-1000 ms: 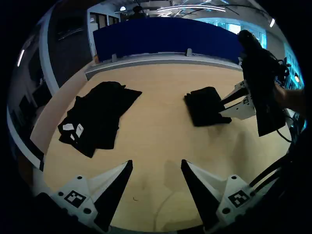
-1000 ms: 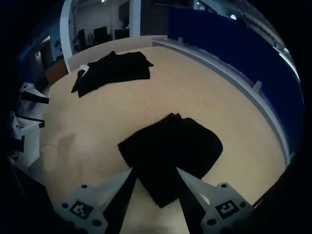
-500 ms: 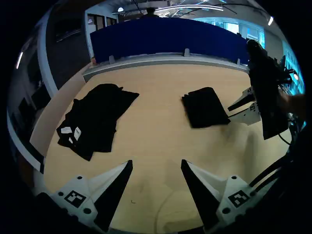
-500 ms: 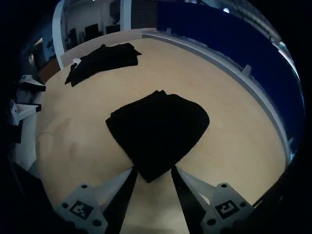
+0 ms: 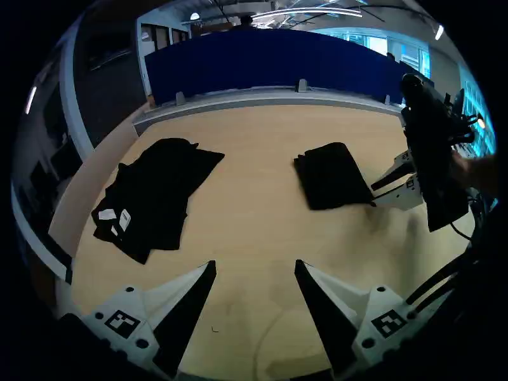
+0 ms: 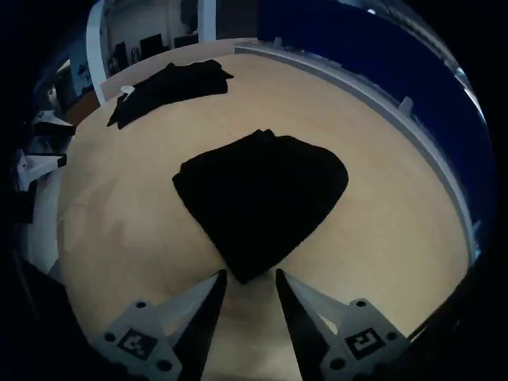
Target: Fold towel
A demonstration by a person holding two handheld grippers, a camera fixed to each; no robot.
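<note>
Currently, nearest the lens in the left gripper view, the left gripper (image 5: 254, 263) hangs over bare wood of the table (image 5: 254, 222). Its jaws are spread wide and nothing lies between them.

In the right gripper view, the right gripper (image 6: 249, 273) sits low at the near corner of the folded towel (image 6: 263, 190). Jaws narrowed, with a gap between the tips. The towel's corner point lies just at that gap. Neither finger looks pressed on cloth, so I read it as parted and holding nothing.

Towel position: mid-table, a compact dark bundle lying flat. Task looks close to done for this piece (judgement).

Farther off in the left gripper view, the right gripper (image 5: 381, 192) and the hand (image 5: 473, 171) holding it are at the towel's right edge. The left gripper is well apart from the towel.

Beyond, toward the table's far left side: a second dark cloth (image 5: 152, 190), spread loose and unfolded, pale tags showing. Behind the table, a blue partition (image 5: 267, 60).

Risks:
- A pinch at the corner may catch the top layer only, and lifting would then peel the fold open.
- Layers are black on black, so they are hard to separate by eye.
- A drag by one corner, with nothing pinning the far side, could skew or bunch the bundle.
- Tips this low may scrape the wood.
</note>
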